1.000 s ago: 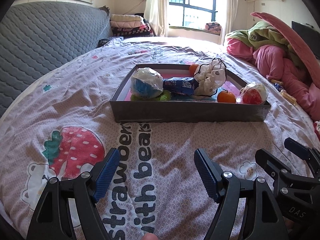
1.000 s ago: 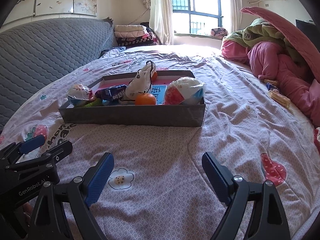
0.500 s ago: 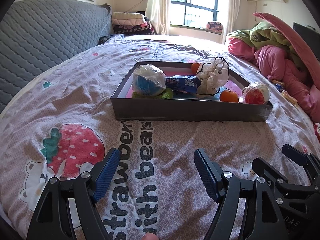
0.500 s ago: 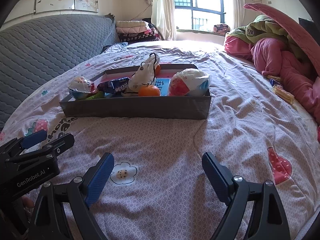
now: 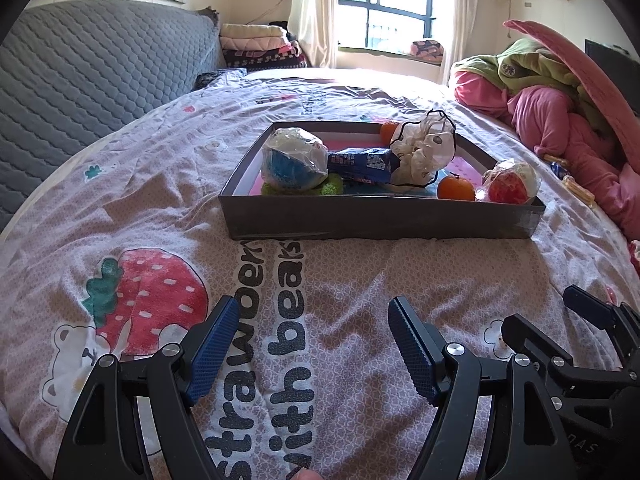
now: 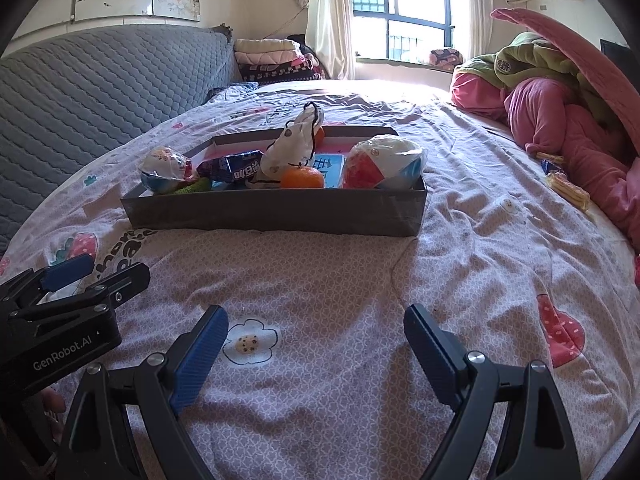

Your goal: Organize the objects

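A dark grey tray (image 5: 380, 218) (image 6: 272, 216) rests on the bed ahead of both grippers. It holds a wrapped blue-and-white ball (image 5: 294, 160) (image 6: 166, 170), a blue snack packet (image 5: 362, 164) (image 6: 232, 170), a crumpled white bag (image 5: 424, 148) (image 6: 294, 144), two oranges (image 5: 456, 188) (image 6: 302, 178) and a wrapped red-and-white ball (image 5: 510, 184) (image 6: 382, 162). My left gripper (image 5: 312, 344) stands open and empty over the printed sheet, well short of the tray. My right gripper (image 6: 316, 352) is likewise open and empty beside it.
The pink printed bedsheet (image 5: 280, 320) covers the bed. A grey quilted headboard (image 5: 88, 64) runs along the left. Heaped pink and green bedding (image 6: 560, 100) lies at the right, with small snack packets (image 6: 566, 190) beside it. Folded blankets (image 6: 272, 60) sit by the window.
The tray sits a little lower and nearer in both views than a second ago. Both grippers stay open and empty.
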The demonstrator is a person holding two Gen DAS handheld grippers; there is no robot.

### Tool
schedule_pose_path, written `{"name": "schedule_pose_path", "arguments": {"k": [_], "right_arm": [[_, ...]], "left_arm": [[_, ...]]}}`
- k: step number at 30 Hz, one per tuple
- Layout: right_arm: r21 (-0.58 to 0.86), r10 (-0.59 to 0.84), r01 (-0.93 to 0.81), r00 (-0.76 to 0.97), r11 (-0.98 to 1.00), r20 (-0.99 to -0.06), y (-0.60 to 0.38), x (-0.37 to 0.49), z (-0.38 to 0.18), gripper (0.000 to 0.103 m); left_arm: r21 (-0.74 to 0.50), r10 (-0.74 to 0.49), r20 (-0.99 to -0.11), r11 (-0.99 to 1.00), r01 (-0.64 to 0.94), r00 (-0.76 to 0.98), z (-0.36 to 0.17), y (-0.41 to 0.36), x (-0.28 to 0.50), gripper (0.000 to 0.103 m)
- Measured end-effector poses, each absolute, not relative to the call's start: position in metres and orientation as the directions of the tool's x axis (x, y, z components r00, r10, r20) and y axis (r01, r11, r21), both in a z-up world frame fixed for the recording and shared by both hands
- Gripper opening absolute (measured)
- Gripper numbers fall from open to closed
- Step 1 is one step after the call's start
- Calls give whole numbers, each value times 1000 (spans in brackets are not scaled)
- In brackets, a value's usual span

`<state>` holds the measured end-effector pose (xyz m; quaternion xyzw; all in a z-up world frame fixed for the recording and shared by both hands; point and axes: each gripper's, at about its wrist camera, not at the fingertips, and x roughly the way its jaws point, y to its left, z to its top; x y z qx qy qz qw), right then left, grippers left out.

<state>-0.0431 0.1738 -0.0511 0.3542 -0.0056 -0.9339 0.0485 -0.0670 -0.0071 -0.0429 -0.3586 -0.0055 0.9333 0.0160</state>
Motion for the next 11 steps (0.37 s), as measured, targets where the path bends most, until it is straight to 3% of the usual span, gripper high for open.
{"name": "schedule_pose_path", "arguments": {"k": [11], "right_arm": [[35, -90, 90, -734, -995, -673, 172, -44, -55, 89]], "left_arm": [[-38, 47, -671, -999, -29, -740, -41, -8, -67, 78]]}}
